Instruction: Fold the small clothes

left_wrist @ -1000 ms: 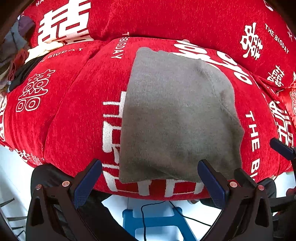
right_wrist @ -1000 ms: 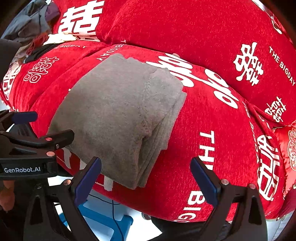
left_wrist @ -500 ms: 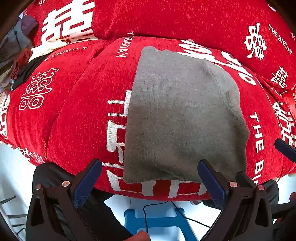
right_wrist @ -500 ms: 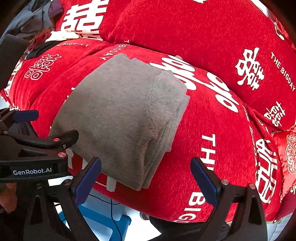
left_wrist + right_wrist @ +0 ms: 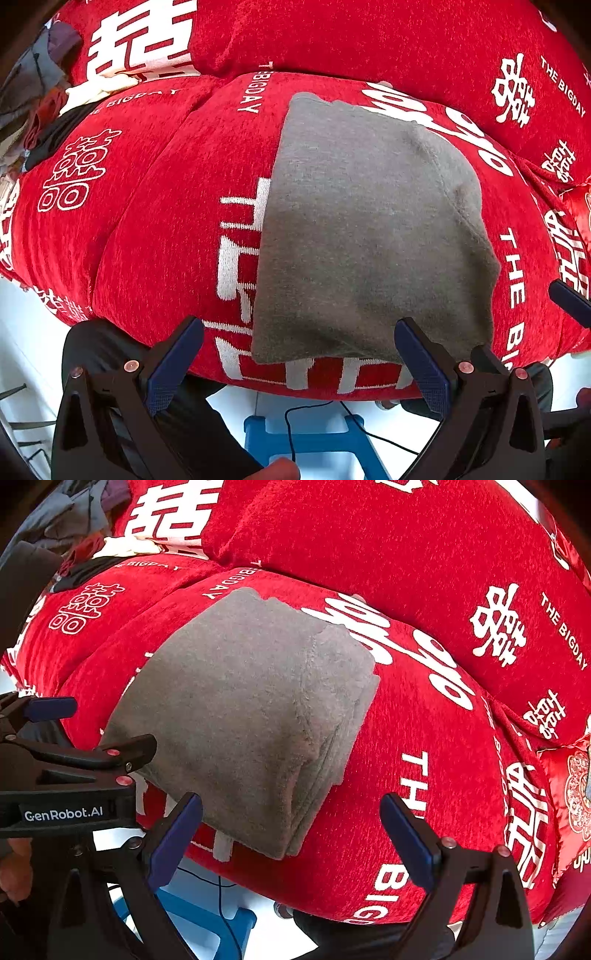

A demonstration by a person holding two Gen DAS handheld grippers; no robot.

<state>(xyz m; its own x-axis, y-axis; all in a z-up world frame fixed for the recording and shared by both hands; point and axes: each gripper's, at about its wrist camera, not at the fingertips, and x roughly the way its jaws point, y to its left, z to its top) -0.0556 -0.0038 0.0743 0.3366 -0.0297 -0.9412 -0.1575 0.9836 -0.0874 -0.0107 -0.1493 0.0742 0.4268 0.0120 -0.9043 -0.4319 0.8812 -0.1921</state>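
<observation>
Left wrist view: one folded grey garment (image 5: pixel 369 236) lies flat on one red seat cushion (image 5: pixel 155 221), its long axis running from the near cushion edge toward the red back cushion (image 5: pixel 369 40). The left gripper (image 5: pixel 299 354) hangs spread wide and empty at the garment's near edge (no fabric between the pads). One blue stool (image 5: pixel 314 435) stands below.

Right wrist view: the same garment (image 5: pixel 251 709) shows its stacked fold layers on its right side. The right gripper (image 5: pixel 291 834) is also spread wide, holding nothing, near that corner. A heap of clothes (image 5: pixel 70 520) sits far left; how many, I cannot tell.
</observation>
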